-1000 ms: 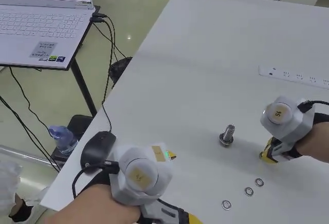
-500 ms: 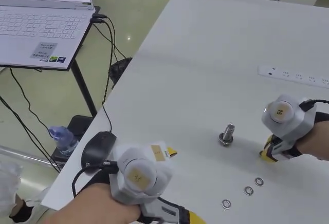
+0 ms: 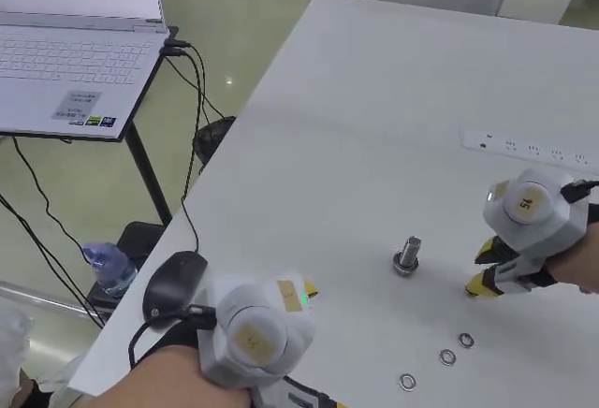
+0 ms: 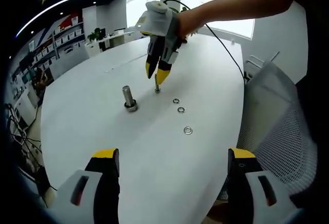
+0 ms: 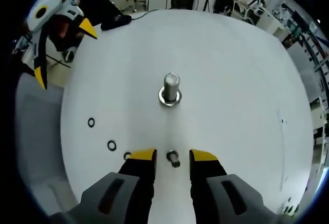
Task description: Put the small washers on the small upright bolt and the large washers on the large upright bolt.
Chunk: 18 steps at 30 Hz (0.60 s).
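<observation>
Only our head shifts; we keep right gripper (image 4: pixel 155 76) jaws parted astride small bolt (image 5: pixel 172 158), likely steadying it; left gripper (image 4: pixel 173 155) spread wide, empty, at near bench (image 3: pixel 374 99) edge.

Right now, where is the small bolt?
In the right gripper view, the small bolt stands between the right gripper's open fingers, with the large bolt just beyond.

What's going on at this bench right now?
A person holds a gripper in each hand over a white table. The right gripper straddles the small bolt, jaws apart and not clamped. The left gripper hangs open with nothing between its jaws. Three washers lie loose on the table near the large bolt.
</observation>
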Each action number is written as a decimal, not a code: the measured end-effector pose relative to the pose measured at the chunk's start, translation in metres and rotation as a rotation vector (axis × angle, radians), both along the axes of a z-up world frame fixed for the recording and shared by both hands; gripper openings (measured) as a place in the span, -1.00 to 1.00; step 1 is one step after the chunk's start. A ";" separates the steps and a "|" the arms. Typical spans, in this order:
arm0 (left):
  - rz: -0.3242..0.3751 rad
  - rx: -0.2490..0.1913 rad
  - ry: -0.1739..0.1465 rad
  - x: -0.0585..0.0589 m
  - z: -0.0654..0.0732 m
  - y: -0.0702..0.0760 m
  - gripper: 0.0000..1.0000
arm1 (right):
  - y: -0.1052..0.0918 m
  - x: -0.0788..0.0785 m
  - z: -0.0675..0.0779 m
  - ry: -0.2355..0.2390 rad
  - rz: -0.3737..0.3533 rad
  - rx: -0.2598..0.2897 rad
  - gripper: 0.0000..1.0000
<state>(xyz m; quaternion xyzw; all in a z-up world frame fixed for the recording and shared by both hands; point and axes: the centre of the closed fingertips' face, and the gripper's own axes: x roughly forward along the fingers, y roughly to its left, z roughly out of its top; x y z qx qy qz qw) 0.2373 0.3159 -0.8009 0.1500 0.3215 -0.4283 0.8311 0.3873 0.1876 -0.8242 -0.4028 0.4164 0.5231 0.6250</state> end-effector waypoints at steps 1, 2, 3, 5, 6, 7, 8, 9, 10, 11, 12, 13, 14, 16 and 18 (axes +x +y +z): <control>-0.001 0.000 -0.001 0.000 0.000 0.000 0.74 | 0.000 -0.002 0.002 0.000 0.002 0.004 -0.46; -0.002 0.002 -0.002 0.000 0.001 0.000 0.74 | 0.001 -0.004 0.003 0.000 0.005 0.009 -0.47; -0.001 0.003 -0.002 -0.001 0.001 0.000 0.74 | 0.001 -0.005 0.004 -0.003 0.008 0.011 -0.47; 0.000 0.004 -0.002 -0.001 0.002 0.000 0.73 | 0.001 -0.007 0.005 -0.007 0.011 0.013 -0.46; 0.001 0.003 -0.001 -0.001 0.003 0.000 0.73 | 0.000 -0.007 0.005 -0.004 0.008 0.014 -0.46; 0.002 0.004 -0.002 -0.001 0.004 0.000 0.74 | 0.000 -0.008 0.007 -0.005 0.009 0.017 -0.46; 0.002 0.004 -0.003 -0.001 0.004 0.000 0.74 | -0.001 -0.009 0.007 -0.006 0.010 0.016 -0.47; 0.002 0.004 -0.003 -0.001 0.005 0.000 0.73 | -0.001 -0.010 0.009 -0.011 0.014 0.015 -0.47; 0.001 0.004 -0.002 -0.001 0.005 -0.001 0.73 | -0.001 -0.011 0.010 -0.015 0.016 0.016 -0.47; 0.000 0.007 -0.001 -0.002 0.005 0.000 0.72 | -0.001 -0.012 0.013 -0.020 0.019 0.019 -0.47; -0.001 0.011 -0.002 -0.002 0.005 0.000 0.72 | -0.001 -0.013 0.014 -0.021 0.022 0.022 -0.47; -0.001 0.012 -0.003 -0.003 0.005 0.000 0.72 | -0.001 -0.015 0.015 -0.020 0.024 0.022 -0.47; -0.001 0.010 -0.003 -0.003 0.006 0.000 0.71 | 0.000 -0.017 0.016 -0.018 0.028 0.024 -0.47; -0.002 0.010 -0.002 -0.004 0.006 0.000 0.70 | 0.001 -0.021 0.017 -0.015 0.034 0.027 -0.47; -0.003 0.013 0.000 -0.005 0.006 0.000 0.69 | 0.000 -0.025 0.015 -0.013 0.045 0.027 -0.47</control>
